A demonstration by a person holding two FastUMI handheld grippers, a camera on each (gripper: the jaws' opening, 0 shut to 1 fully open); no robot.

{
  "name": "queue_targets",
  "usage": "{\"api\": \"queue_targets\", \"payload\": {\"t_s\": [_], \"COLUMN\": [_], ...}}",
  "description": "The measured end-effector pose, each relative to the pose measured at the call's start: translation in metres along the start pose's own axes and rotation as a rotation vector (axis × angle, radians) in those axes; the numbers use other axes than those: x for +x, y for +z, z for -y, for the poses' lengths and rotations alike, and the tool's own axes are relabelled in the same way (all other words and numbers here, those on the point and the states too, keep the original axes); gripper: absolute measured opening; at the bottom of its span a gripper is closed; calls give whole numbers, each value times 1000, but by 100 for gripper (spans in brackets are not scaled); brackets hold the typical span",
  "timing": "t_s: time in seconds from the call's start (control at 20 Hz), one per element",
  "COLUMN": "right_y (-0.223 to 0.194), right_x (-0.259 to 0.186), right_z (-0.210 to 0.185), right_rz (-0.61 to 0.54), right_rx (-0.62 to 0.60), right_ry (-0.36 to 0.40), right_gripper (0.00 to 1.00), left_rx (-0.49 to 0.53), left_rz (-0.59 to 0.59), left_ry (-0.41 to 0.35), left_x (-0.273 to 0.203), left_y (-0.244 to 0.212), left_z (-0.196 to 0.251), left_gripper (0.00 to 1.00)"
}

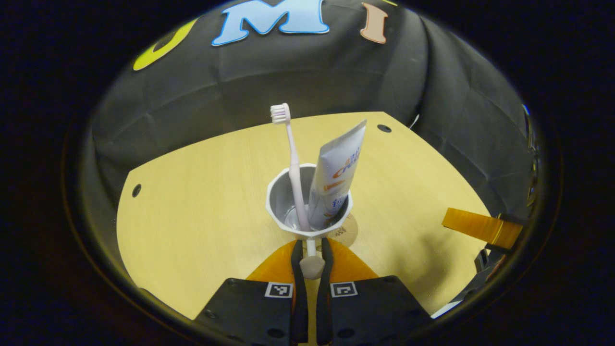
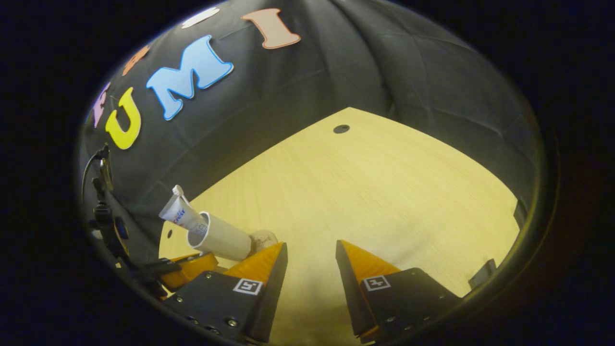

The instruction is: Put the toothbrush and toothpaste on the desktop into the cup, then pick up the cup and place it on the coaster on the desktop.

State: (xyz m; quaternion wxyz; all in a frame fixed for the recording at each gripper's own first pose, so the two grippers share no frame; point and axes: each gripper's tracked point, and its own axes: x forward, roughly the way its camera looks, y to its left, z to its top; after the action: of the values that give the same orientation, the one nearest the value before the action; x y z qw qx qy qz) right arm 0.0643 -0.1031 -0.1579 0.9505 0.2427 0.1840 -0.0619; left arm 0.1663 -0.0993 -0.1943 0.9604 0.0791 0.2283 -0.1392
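Both loaded: pale pink toothbrush and white toothpaste tube upright in the white faceted plastic cup. Cup over the round tan coaster at mid-desk, lifted or seated impossible to tell. Left gripper low at the near side, fingers clenched on the cup's handle. Right gripper hovering over bare pale wooden desk, fingers spread, grasping nothing. Left to do: settling and releasing, probably.

Pale matt wood-grain counter; smooth plastic cup; glossy toothpaste tube; cork-like coaster; creased cloth wall.
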Motion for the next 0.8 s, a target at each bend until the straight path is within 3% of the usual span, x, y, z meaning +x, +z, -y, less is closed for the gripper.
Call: {"api": "queue_targets", "payload": {"t_s": [0.6, 0.8], "right_y": [5, 3], "right_x": [-2, -3], "right_z": [38, 33], "right_rz": [-8, -18], "right_rx": [45, 29], "right_ry": [-43, -30], "right_gripper": [61, 61], "left_rx": [-4, 1], "left_rz": [-33, -29], "left_ry": [3, 0], "left_x": [25, 23], "left_y": [-10, -8], "left_z": [-5, -6], "left_gripper": [14, 24]}}
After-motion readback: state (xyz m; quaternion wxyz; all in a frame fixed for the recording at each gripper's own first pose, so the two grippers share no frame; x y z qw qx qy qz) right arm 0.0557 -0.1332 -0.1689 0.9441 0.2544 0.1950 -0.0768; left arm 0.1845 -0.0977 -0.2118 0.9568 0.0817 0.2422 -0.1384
